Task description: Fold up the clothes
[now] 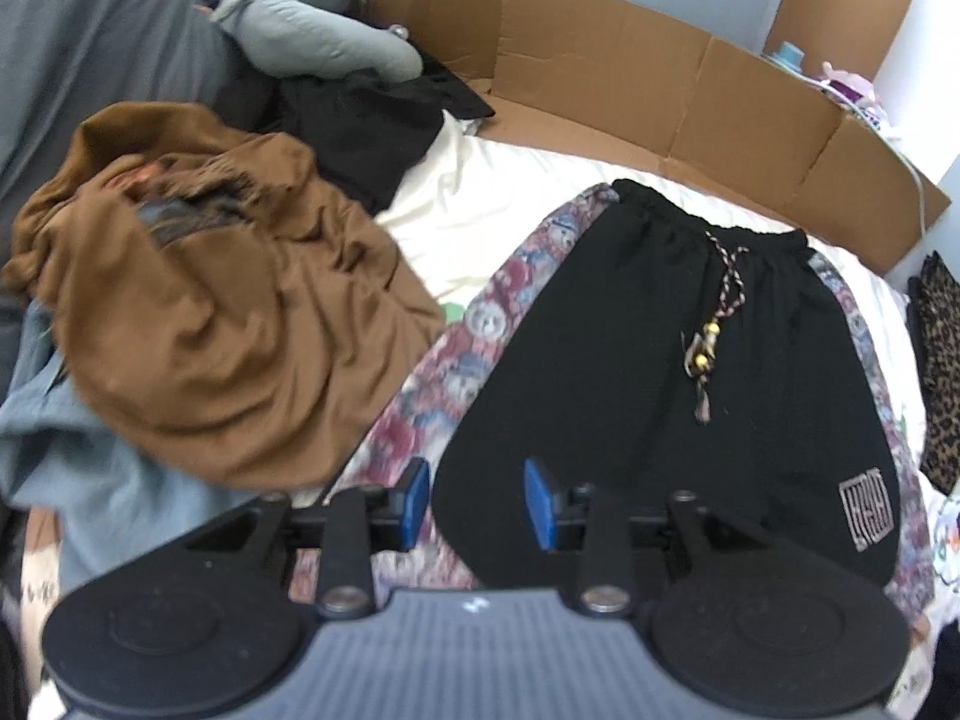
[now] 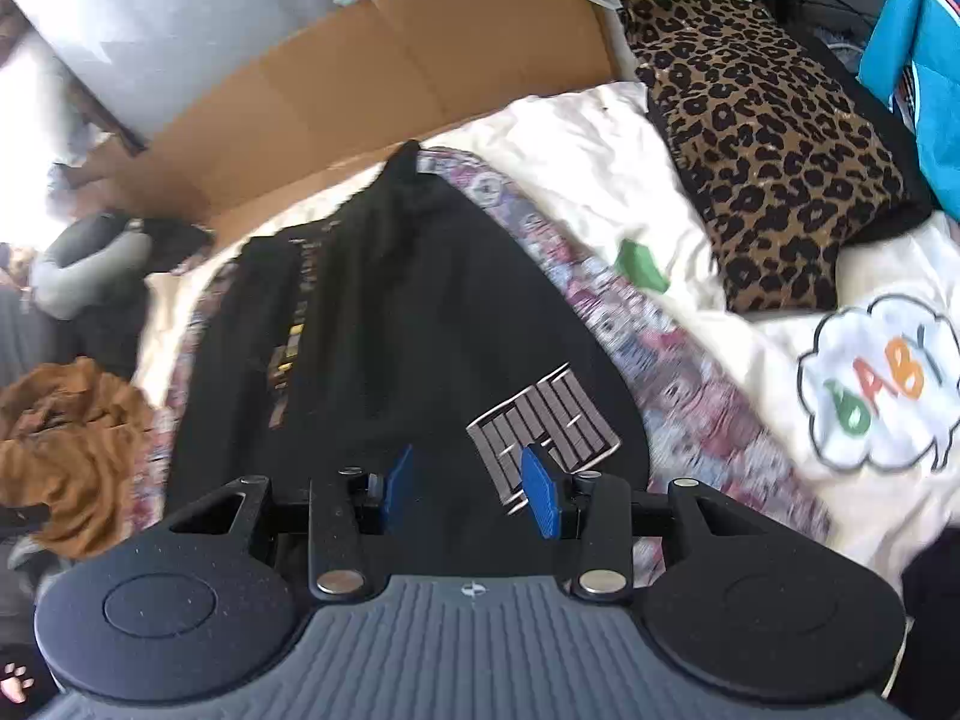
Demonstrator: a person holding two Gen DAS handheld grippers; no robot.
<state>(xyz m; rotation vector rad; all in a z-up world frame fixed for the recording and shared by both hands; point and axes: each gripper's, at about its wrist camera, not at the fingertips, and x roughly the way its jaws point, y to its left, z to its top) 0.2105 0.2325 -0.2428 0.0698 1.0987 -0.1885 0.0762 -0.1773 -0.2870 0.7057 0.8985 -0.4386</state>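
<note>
Black shorts [image 1: 660, 360] [image 2: 390, 324] with patterned side stripes, a braided drawstring [image 1: 714, 324] and a white logo patch [image 1: 870, 510] [image 2: 543, 420] lie flat on the white bed sheet [image 1: 480, 210]. My left gripper [image 1: 477, 501] hovers open over the near left leg hem, blue pads apart, nothing between them. Above the shorts' near right leg, beside the logo patch, my right gripper [image 2: 471, 492] is open and holds nothing.
A crumpled brown garment [image 1: 210, 300] [image 2: 66, 450] lies left of the shorts on a blue-grey cloth [image 1: 90, 462]. Black clothes [image 1: 360, 120] and a grey pillow [image 1: 318, 30] sit behind. Cardboard [image 1: 660, 90] lines the far edge. A leopard-print pillow [image 2: 768, 138] lies right.
</note>
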